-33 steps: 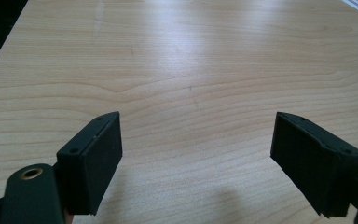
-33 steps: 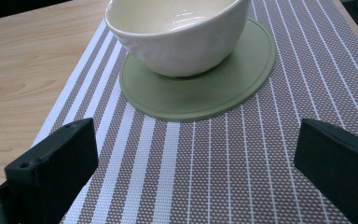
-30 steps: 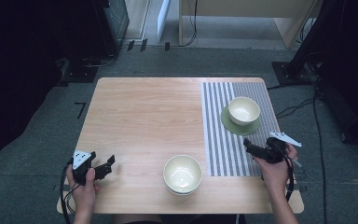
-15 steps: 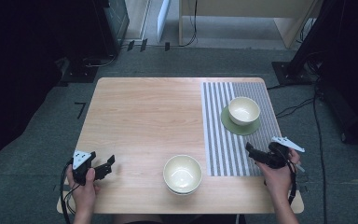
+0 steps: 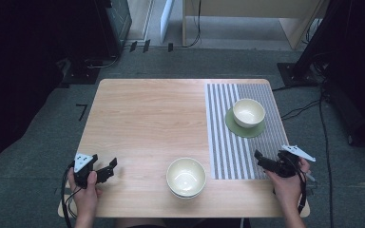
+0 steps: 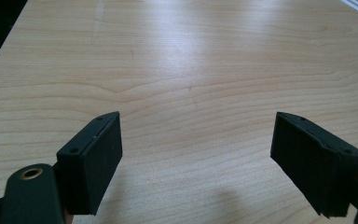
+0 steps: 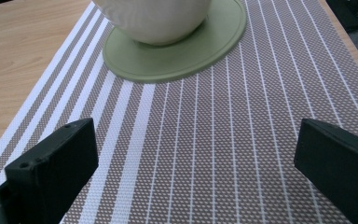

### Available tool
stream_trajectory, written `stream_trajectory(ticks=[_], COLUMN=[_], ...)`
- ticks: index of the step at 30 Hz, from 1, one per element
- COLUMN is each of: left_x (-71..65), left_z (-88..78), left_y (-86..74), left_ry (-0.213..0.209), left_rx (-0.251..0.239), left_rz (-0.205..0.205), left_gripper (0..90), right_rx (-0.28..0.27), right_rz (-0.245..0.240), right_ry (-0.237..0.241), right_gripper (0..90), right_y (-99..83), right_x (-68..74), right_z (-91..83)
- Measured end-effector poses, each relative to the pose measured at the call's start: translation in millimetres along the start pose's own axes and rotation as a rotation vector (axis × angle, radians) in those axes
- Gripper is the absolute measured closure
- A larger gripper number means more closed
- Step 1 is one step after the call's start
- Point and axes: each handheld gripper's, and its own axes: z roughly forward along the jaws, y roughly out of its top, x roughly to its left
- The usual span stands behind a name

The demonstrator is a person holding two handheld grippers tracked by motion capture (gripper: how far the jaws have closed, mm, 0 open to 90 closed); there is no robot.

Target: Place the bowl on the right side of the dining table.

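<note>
Drawn back toward the near edge since a second ago, right gripper [image 5: 262, 160], now over the near end of the striped mat [image 5: 228, 142]. Left gripper [image 5: 108, 168] unmoved at the near-left corner of the table [image 5: 147, 118].

Cream bowl [image 5: 248, 112], plain and round, sitting upright on a green coaster [image 5: 245, 128] on the mat's far half. Well ahead of the right gripper, straight along its jaws. Second cream bowl [image 5: 186, 176] near the front edge, between both grippers.

Right jaws spread wide, gripping nothing, mat beneath. Left jaws wide apart too, bare wood between, touching nothing.
</note>
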Motion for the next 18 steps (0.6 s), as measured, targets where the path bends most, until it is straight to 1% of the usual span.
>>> stream_trajectory(ticks=[11, 18], left_x=[-0.2, 0.0], left_z=[-0.1, -0.1], left_y=[-0.1, -0.1], left_ry=[-0.002, -0.003], left_rx=[0.001, 0.002], left_rz=[0.000, -0.002], left_gripper=[16.0, 16.0], right_rx=[-0.007, -0.005], right_rz=[0.014, 0.013], right_ry=[-0.008, -0.022], right_gripper=[0.0, 0.0], right_y=[-6.7, -12.4], right_x=[-9.5, -16.7], right_z=[-7.2, -10.4])
